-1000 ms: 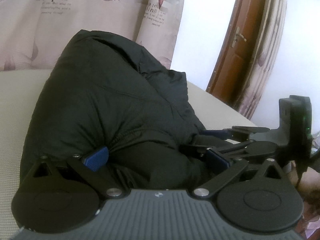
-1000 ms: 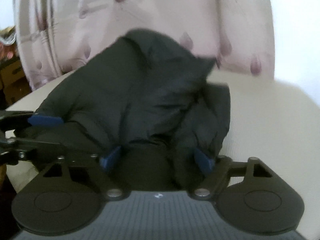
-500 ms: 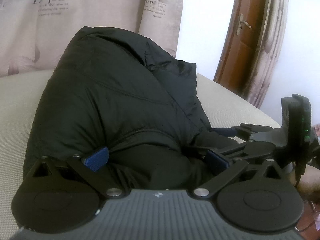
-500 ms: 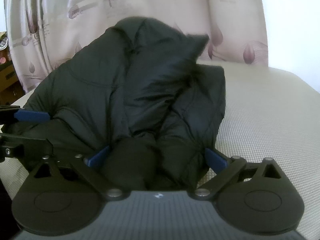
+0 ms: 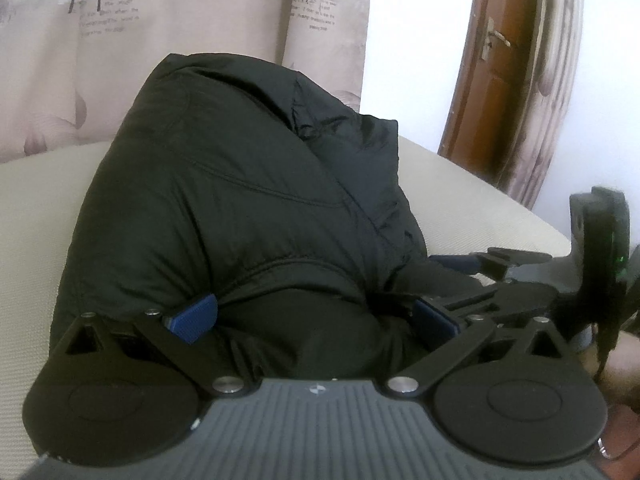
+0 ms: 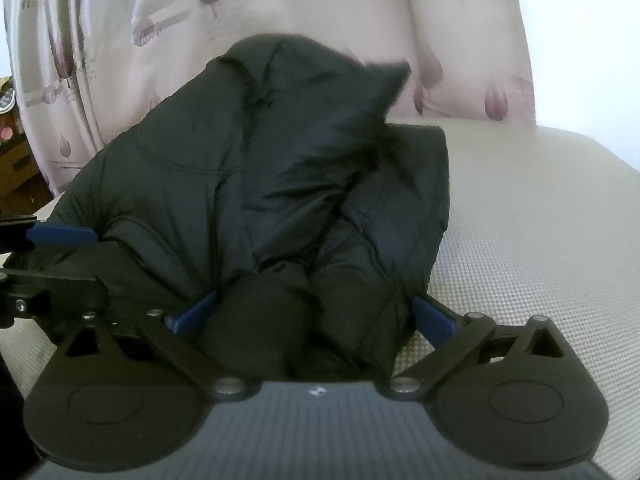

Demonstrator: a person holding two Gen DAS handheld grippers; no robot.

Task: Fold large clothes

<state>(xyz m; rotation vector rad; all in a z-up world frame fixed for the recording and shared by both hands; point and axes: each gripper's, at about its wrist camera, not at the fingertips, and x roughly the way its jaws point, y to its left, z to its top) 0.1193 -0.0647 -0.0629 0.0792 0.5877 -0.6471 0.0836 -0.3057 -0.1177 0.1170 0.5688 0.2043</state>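
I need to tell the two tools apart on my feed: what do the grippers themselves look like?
They look alike. The left gripper and right gripper each have a grey ribbed body with a small white mark, two round black discs, black linkage bars with silver pivot pins, and blue ribbed finger pads. Seen from the left wrist view, the right gripper carries a black block with a green light.

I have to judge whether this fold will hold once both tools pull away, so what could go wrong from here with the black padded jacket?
1. The black jacket is a tall puffy mound, not flat; it may spring open.
2. The right gripper has just been opening, with padding still bulging between its jaws; backing out could drag the fold.
3. The left gripper also straddles the near edge, beside the right one, so the two may snag.
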